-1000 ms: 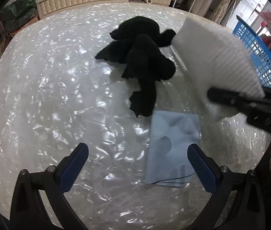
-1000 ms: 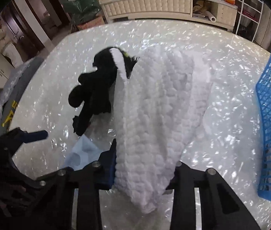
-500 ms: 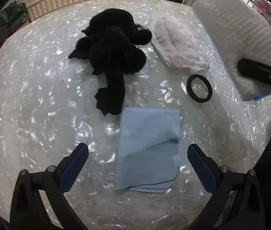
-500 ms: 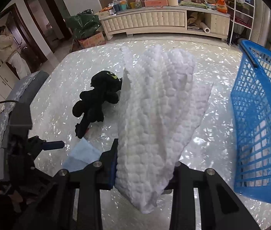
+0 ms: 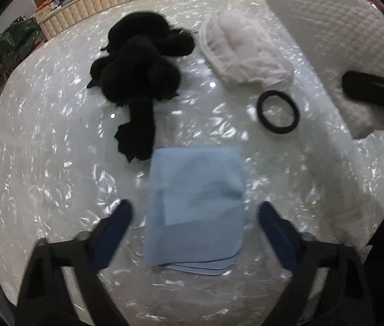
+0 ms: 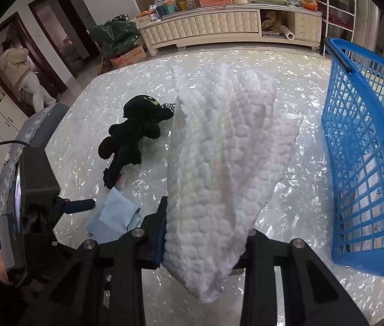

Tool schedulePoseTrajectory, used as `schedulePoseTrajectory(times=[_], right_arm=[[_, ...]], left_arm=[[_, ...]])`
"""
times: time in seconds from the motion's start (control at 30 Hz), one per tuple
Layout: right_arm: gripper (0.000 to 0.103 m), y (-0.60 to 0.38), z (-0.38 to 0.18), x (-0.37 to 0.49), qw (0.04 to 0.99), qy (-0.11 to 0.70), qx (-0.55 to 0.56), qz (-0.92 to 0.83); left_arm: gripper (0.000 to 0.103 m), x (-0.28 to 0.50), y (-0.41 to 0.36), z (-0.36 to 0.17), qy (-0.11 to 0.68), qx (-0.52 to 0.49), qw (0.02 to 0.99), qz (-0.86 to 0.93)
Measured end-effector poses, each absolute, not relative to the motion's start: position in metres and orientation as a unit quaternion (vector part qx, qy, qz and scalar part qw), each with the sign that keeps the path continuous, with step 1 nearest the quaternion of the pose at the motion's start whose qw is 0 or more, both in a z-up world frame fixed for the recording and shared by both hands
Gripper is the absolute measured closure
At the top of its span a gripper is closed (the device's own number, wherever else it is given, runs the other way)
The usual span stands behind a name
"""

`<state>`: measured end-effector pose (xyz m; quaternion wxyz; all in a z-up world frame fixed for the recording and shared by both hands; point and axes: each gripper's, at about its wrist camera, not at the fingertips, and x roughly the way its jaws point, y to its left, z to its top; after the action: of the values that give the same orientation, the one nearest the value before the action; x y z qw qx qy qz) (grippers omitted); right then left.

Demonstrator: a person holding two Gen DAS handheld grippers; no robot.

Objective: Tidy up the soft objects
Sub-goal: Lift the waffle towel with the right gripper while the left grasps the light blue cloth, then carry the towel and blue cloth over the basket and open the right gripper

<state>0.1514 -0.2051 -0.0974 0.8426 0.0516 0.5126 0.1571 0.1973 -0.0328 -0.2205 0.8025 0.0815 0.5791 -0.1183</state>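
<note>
Hovering over the glossy white surface (image 5: 42, 163), left gripper (image 5: 194, 217) with fingers (image 5: 115, 222) parted and just closing in, straddling the folded blue cloth (image 5: 196, 206) without yet touching it. Lying at 11 o'clock from the cloth, black plush toy (image 5: 140, 70), tail tip just beside the cloth's corner. Resting at 1 o'clock, white fluffy bundle (image 5: 243, 51), with a black ring (image 5: 278, 112) near it at its 5 o'clock.

Clenching a white bobbled towel (image 6: 219, 163) in the right gripper (image 6: 205, 244), lifted off the surface (image 6: 287, 212) and hanging between the fingers (image 6: 159, 233). Standing at 3 o'clock of the towel, blue basket (image 6: 360, 135), tilted on its side. Showing at 9 o'clock, plush toy (image 6: 135, 133) and cloth (image 6: 113, 214).
</note>
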Motion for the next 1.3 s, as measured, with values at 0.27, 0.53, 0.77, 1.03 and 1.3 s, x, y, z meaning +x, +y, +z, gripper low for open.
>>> schedulePoseTrajectory(times=[0.27,0.53,0.77,1.03,1.3], right_arm=[[0.072,-0.209,-0.093,0.143,0.846,0.508,0.056,0.153],[0.072,-0.209,-0.089,0.137,0.850,0.501,0.057,0.152],[0.072,-0.216,-0.081,0.133,0.857,0.492,0.058,0.144],[0.072,-0.229,-0.061,0.123,0.871,0.471,0.051,0.130],[0.072,-0.268,-0.034,0.113,0.893,0.439,0.052,0.090]], left_arm=[[0.082,0.200,-0.040,-0.206,0.574,0.068,0.809,-0.108],[0.093,0.201,-0.036,-0.203,0.574,0.059,0.808,-0.122],[0.094,0.191,-0.009,-0.177,0.553,0.038,0.822,-0.132],[0.094,0.186,-0.011,-0.135,0.523,0.027,0.842,-0.132],[0.094,0.194,-0.059,-0.088,0.488,0.036,0.856,-0.171]])
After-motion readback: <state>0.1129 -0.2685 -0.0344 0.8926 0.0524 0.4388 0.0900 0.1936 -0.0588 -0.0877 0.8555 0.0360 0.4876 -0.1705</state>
